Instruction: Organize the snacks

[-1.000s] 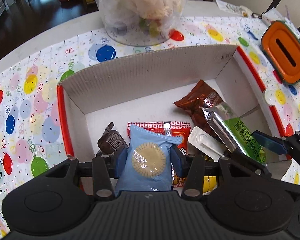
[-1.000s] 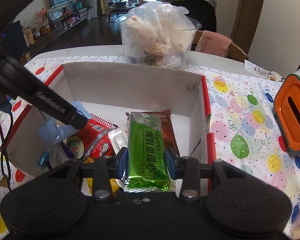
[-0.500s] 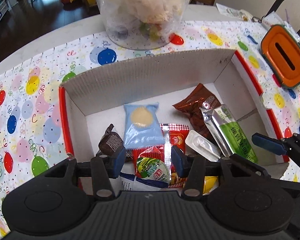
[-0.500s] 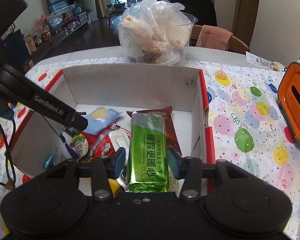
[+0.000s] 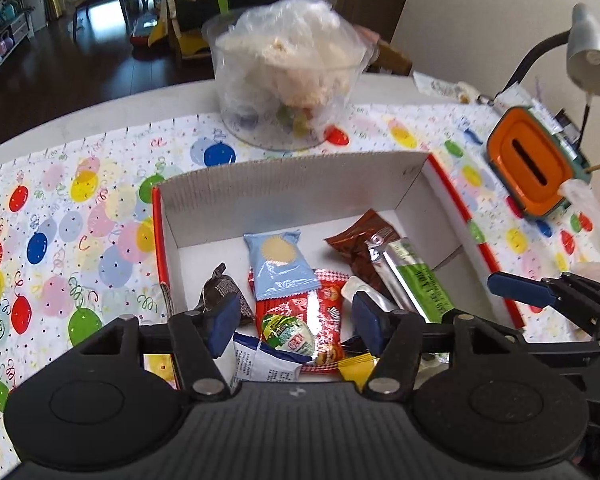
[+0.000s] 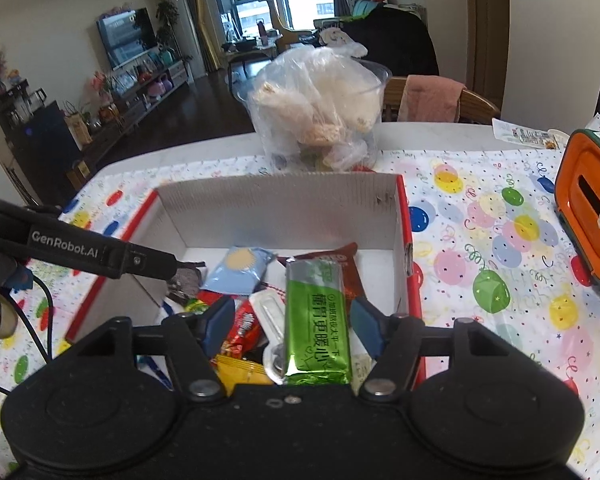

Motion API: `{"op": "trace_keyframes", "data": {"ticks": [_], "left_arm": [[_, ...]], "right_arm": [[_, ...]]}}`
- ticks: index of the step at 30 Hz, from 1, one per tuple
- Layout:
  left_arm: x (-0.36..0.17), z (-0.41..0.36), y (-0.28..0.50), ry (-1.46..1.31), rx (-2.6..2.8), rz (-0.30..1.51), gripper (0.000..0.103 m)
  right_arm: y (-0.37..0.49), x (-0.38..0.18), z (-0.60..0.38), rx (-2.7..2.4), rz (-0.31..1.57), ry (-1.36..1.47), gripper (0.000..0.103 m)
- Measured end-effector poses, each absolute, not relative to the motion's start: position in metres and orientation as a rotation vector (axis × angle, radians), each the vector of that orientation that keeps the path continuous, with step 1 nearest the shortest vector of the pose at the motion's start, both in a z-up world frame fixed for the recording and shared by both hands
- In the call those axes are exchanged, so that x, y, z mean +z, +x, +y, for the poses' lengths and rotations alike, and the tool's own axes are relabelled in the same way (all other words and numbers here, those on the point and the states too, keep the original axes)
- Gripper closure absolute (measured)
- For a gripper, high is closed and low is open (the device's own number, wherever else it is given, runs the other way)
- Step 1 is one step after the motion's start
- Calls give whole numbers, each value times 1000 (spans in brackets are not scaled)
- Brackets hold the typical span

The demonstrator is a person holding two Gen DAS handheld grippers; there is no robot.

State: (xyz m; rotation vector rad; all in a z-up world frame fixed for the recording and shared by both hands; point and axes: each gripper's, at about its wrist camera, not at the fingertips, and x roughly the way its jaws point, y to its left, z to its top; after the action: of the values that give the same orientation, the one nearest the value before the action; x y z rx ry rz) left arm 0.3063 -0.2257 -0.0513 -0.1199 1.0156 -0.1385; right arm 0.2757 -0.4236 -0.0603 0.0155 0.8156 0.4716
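Both grippers' jaws have just been opening, blue packet (image 5: 281, 264) and green bar (image 6: 315, 320) dropped in box (image 5: 292, 184); next, fetch another snack.

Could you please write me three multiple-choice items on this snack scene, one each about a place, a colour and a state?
1. Where does the green packet lie?
A. in the cardboard box
B. on the balloon cloth
C. in the clear tub

2. What colour is the round-biscuit packet?
A. yellow
B. light blue
C. black

3. How is the right gripper?
A. shut on the green packet
B. open, pads clear of it
C. out of view

Answers: 1 A, box walls surround it; 2 B, its wrapper is pale blue; 3 B, gaps show beside the packet.
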Motion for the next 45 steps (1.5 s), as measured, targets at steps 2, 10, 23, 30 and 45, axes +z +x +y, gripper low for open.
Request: {"op": "trace_keyframes", "data": {"ticks": [2, 10, 23, 30, 45], "left_arm": [[-45, -225, 299, -120, -141, 991, 36], [-25, -224, 269, -113, -169, 914, 34], [-4, -210, 225, -64, -202, 804, 25], [4, -202, 202, -82, -218, 787, 14], [12, -197, 162, -89, -180, 747, 2]], "right_arm": [[272, -56, -425, 478, 803, 29, 30], [258, -38, -428, 487, 769, 89, 18], [227, -9, -422, 458, 686, 130, 0], [211, -4, -416, 437, 670, 159, 0], [165, -1, -409, 337, 589, 176, 0]]}}
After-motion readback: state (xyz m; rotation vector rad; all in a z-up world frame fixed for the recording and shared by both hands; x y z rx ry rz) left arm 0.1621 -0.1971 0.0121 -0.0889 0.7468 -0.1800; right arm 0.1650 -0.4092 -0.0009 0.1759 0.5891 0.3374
